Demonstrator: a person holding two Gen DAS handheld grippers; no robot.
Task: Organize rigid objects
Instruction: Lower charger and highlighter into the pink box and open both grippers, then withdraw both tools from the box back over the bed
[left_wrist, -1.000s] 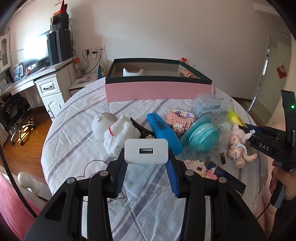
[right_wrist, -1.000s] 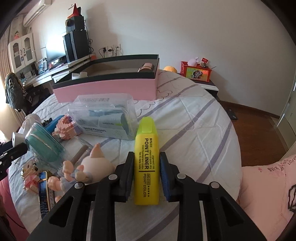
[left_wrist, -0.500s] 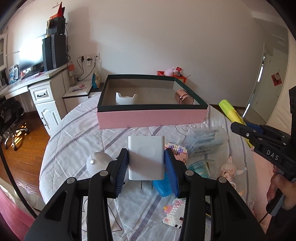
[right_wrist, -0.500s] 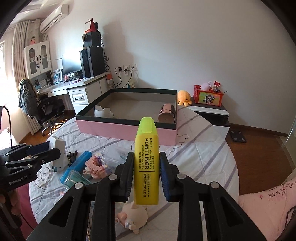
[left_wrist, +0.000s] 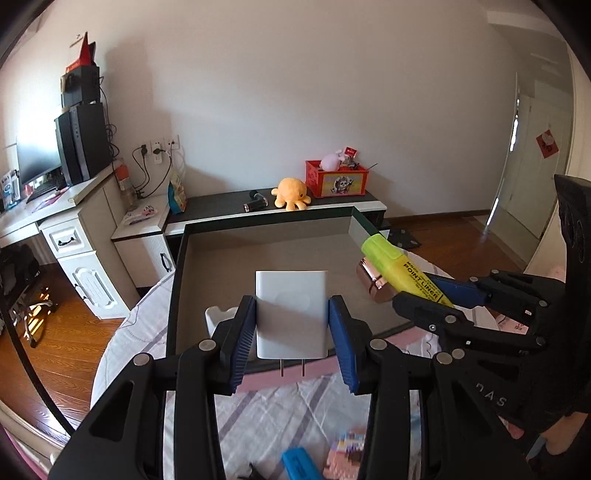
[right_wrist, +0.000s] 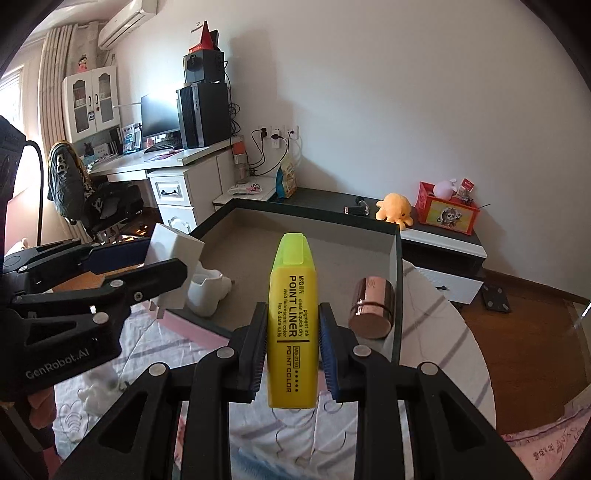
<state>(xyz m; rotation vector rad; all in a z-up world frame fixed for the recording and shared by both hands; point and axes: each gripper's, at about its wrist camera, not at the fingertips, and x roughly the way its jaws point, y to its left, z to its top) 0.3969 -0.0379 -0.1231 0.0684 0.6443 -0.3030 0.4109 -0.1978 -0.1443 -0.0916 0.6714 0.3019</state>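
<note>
tongs (left_wrist: 291, 332) grip charger (left_wrist: 291, 314) above box (left_wrist: 175, 280) holding cylinder (right_wrist: 371, 308).

The white charger (left_wrist: 291, 314) looks like smooth matt plastic. The yellow highlighter (right_wrist: 293, 325) is glossy plastic, while the copper-coloured cylinder (right_wrist: 371, 308) at its 3 o'clock shines like polished metal, possibly plated. The quilted bedcover (left_wrist: 280, 410) is soft cloth, and the floor (left_wrist: 66, 332) is glossy wood.
</note>
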